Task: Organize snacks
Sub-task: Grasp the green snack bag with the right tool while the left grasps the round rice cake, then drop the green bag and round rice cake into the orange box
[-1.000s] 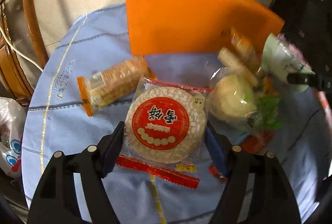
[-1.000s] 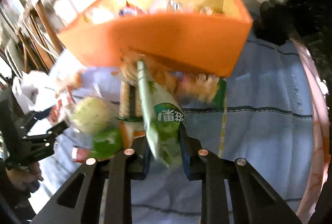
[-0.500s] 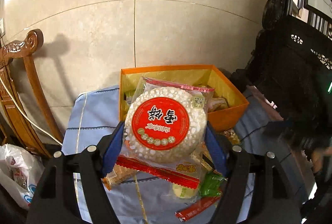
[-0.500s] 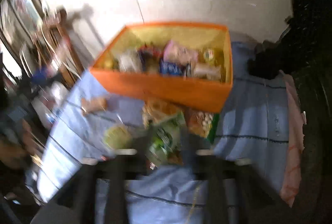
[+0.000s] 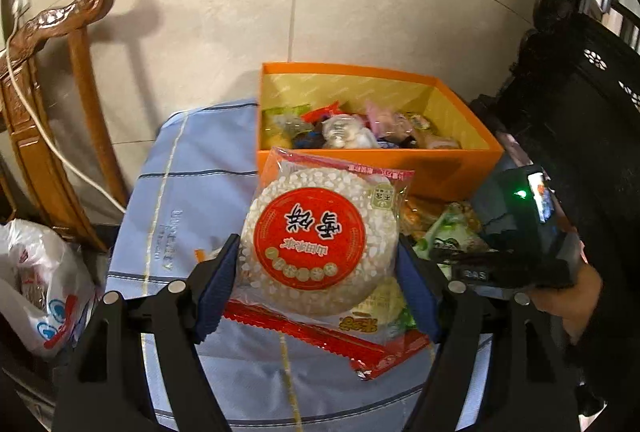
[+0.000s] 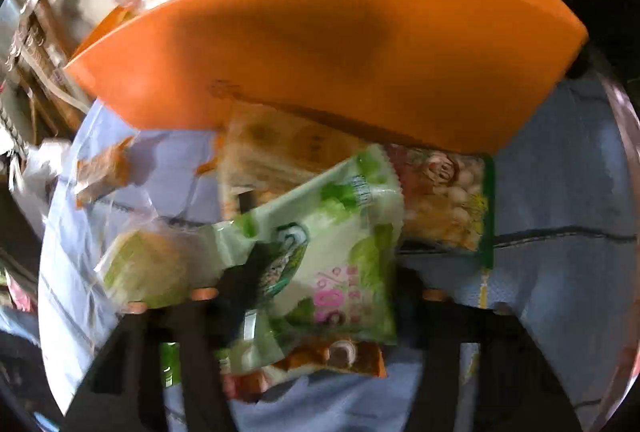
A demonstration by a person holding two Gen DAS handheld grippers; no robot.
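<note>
Left fingers (image 5: 318,282) pinch a round, red-labelled rice cake pack (image 5: 320,240); right fingers (image 6: 320,296) are closing around a green packet (image 6: 332,252).

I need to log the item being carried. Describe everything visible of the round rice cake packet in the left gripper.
The round rice cake packet is a pale, puffed-grain disc sealed in clear plastic, with a big red circular label printed in dark characters and a red serrated strip along its lower edge. It sits upright, face to the camera, clamped at both sides by the blue-padded fingers of the left gripper, lifted above the blue cloth, in front of the orange box.

Left view sharp w/ wall glare; right view motion-blurred, edges warped
</note>
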